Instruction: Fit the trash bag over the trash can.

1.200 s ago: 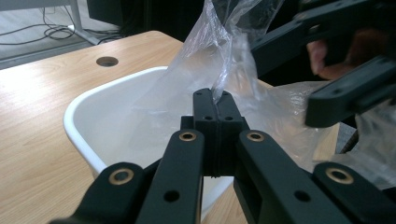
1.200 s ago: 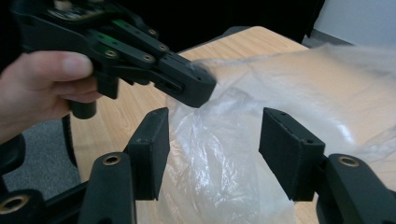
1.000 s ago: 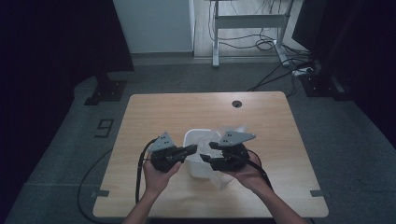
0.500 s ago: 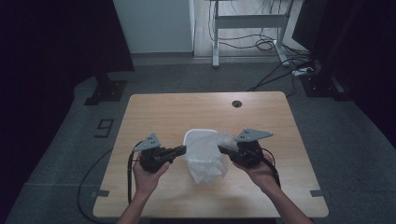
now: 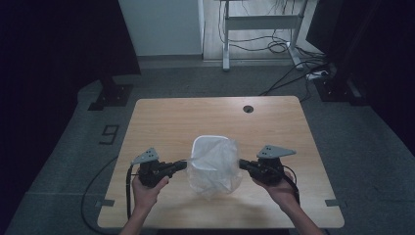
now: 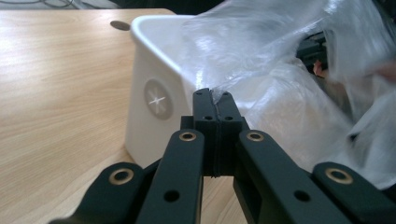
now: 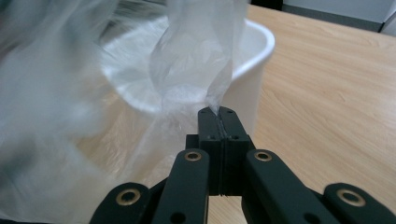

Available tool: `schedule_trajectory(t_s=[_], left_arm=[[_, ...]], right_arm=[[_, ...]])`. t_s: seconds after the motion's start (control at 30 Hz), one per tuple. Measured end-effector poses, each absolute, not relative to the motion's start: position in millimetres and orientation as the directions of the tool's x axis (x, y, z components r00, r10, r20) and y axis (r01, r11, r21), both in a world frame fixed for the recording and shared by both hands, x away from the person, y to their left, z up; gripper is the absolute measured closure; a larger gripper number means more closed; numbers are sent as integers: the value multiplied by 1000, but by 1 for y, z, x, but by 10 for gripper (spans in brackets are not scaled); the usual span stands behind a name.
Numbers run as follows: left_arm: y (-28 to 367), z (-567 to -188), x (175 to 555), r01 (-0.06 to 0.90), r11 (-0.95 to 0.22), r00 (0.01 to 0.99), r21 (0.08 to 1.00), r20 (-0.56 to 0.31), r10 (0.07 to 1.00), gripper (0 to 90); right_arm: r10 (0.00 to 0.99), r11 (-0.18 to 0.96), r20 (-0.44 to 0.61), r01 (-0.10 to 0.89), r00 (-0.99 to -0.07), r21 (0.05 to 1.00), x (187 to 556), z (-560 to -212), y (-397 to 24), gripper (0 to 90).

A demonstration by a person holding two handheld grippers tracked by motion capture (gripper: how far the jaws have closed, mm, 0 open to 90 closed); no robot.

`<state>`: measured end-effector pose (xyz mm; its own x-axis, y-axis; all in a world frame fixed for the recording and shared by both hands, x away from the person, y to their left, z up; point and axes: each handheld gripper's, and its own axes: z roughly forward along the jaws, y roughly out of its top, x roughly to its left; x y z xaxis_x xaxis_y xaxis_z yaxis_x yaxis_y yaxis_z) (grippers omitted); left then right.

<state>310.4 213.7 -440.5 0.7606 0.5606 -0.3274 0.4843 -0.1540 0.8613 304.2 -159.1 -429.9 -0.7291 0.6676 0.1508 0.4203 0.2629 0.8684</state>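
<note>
A white plastic bin [image 5: 211,145] stands on the wooden table [image 5: 161,117], near its front middle. A clear plastic bag [image 5: 215,171] drapes over the bin and hangs down its near side. My left gripper [image 5: 186,164] is shut on the bag's left edge, and my right gripper [image 5: 241,164] is shut on its right edge, so the film is stretched between them. In the left gripper view the closed jaws [image 6: 215,93] pinch film beside the bin wall [image 6: 156,100]. In the right gripper view the closed jaws [image 7: 218,112] hold a twisted strip of bag [image 7: 196,56] by the bin rim [image 7: 257,51].
A round cable hole [image 5: 248,108] sits at the table's far edge. Black cables trail from both grippers over the front edge. On the floor behind the table stand a metal desk frame [image 5: 259,22] and loose cables [image 5: 313,73].
Both hands have moved apart and a little toward the near edge. The bag, bunched over the bin a second ago, is now spread wider between the two grippers.
</note>
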Motion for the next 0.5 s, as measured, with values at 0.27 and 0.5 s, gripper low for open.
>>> schedule_trajectory(t_s=[0.27, 0.5], left_arm=[[220, -451, 333, 534, -127, 722, 836, -372, 583, 900], [219, -455, 344, 542, -115, 716, 832, -386, 582, 884]], right_arm=[[701, 236, 162, 441, -694, 866, 328, -442, -166, 887], [710, 228, 171, 454, -683, 862, 341, -448, -165, 857]])
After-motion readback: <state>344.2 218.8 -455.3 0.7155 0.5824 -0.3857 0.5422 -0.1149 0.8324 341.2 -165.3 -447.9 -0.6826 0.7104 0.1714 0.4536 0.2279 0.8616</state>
